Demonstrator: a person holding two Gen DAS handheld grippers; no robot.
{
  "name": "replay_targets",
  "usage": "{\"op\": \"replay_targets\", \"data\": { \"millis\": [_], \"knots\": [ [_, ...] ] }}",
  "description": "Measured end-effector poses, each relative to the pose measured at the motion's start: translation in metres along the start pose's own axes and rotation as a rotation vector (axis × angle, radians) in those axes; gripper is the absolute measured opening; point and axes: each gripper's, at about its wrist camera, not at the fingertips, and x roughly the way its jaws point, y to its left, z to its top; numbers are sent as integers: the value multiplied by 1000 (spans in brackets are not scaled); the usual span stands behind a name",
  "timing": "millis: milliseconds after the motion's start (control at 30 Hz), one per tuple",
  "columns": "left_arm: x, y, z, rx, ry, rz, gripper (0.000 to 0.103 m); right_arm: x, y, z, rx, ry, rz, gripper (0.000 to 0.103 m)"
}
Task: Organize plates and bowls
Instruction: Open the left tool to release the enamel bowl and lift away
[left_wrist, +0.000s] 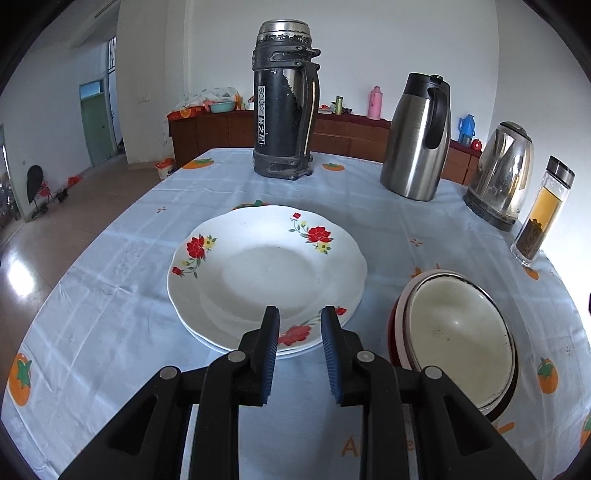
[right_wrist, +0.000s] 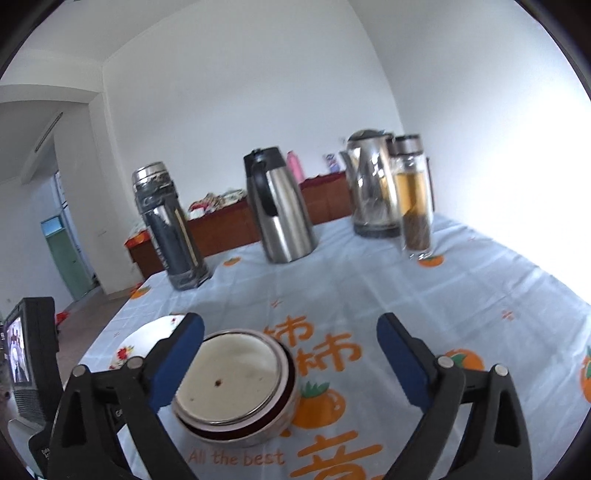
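Plates (left_wrist: 266, 273), white with red flowers, stacked on the blue tablecloth (left_wrist: 110, 295) just ahead of the left claw (left_wrist: 300, 317). Its jaws stand narrowly apart with nothing between them; the tips hang over the stack's near rim, and contact cannot be told. Bowls (left_wrist: 461, 339), nested, red outside and white inside, sit just to the right of that claw, near the plates but apart from them.

Right claw (right_wrist: 290, 332): jaws spread wide, gripping nothing. The nested bowls (right_wrist: 232, 384) lie below and between its fingers, closer to the left finger (right_wrist: 177, 362), which overlaps the bowl rim in view; whether it touches cannot be told. Plate edge (right_wrist: 147, 339) shows beyond that same finger.

Farther ahead of both claws, along the table's far side: a tall black flask (left_wrist: 284, 99), a steel jug (left_wrist: 417, 136) with a black handle, an electric kettle (left_wrist: 502, 173), and a glass bottle (left_wrist: 543, 210) holding yellow liquid with dark leaves at the bottom. Right-wrist view is blurred.
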Motion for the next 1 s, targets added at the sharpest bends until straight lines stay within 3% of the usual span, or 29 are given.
{"op": "replay_targets", "data": {
  "millis": [67,200,300,433,733,1000],
  "knots": [
    [-1,1,0,2,-8,2,27,-2,-1,0,-15,-41,-34,100],
    [-3,-2,-1,24,-29,33,48,-2,3,0,-88,-65,-69,103],
    [-6,-2,-1,25,-41,40,51,1,1,0,-91,-44,-43,103],
    [-10,0,0,22,-56,48,66,3,-4,-1,-58,-23,5,103],
    [-15,-2,0,31,-70,31,71,3,-8,-4,-36,-35,-17,103],
    [-16,-9,-1,56,-72,4,71,-1,4,-7,-136,-96,-58,103]
  ]
}}
